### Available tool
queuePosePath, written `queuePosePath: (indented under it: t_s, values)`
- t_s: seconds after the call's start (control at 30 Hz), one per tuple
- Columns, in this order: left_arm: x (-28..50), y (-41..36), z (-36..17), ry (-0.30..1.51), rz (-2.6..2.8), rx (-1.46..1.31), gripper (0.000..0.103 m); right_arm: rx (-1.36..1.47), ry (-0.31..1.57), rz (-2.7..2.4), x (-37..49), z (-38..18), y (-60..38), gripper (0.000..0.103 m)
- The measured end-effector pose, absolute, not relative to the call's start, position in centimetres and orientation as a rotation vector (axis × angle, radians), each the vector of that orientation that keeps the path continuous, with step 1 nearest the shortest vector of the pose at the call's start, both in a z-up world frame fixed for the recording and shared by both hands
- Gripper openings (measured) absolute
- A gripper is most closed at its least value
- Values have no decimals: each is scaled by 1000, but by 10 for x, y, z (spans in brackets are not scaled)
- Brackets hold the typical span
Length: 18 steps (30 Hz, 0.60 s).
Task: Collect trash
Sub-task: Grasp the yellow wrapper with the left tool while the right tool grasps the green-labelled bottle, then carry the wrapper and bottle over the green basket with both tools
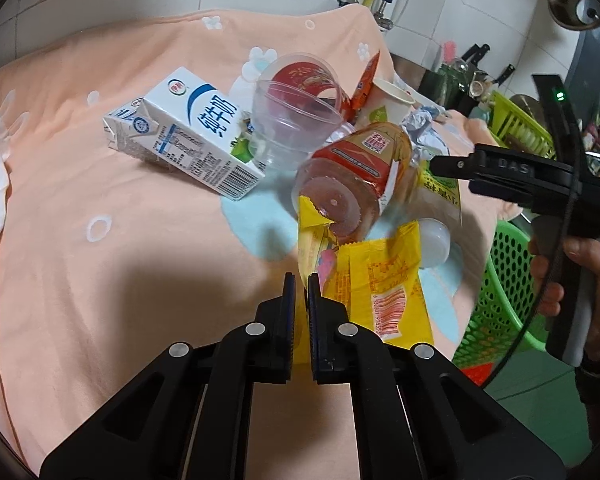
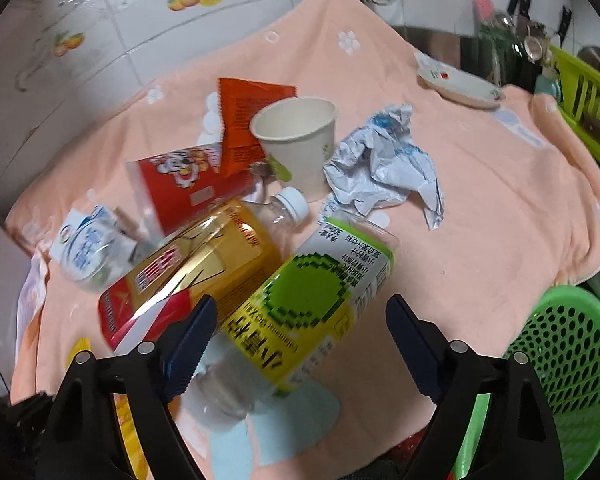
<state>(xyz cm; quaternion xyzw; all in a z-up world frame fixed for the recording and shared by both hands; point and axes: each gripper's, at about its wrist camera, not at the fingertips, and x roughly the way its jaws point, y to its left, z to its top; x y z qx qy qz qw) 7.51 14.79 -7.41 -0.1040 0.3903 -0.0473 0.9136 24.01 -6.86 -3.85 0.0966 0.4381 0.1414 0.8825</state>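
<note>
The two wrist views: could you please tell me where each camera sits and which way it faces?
Left wrist: sits behind the left hand-held gripper, nearly shut on a yellow wrapper, facing the trash pile; the person's right hand and right tool show.
Right wrist: sits behind the open right hand-held gripper, looking down over a green-labelled bottle; only its fingers show.
Shared: red-gold bottle, paper cup, green basket.

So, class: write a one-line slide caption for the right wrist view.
Open right gripper poised over green-and-yellow-labelled clear plastic bottle among trash on peach cloth.
</note>
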Motion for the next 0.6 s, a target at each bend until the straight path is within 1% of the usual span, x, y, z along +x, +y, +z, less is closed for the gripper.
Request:
queuePosePath:
  t_s: [0.2,0.27,0.43,0.6]
  values:
    - [75,151,-72,793,-97,-223,5,275,996,272,262,-50,-66,83]
    - [74,152,-71,788,-95,-224,5,295,1026,271,268,-57,-66,81]
    - [74,153,-66,778,-92,-223,5,328,1071,296,273,-65,-71,80]
    - [75,152,-64,771,-99,-221,4,291,1085,321,266,-61,-76,75]
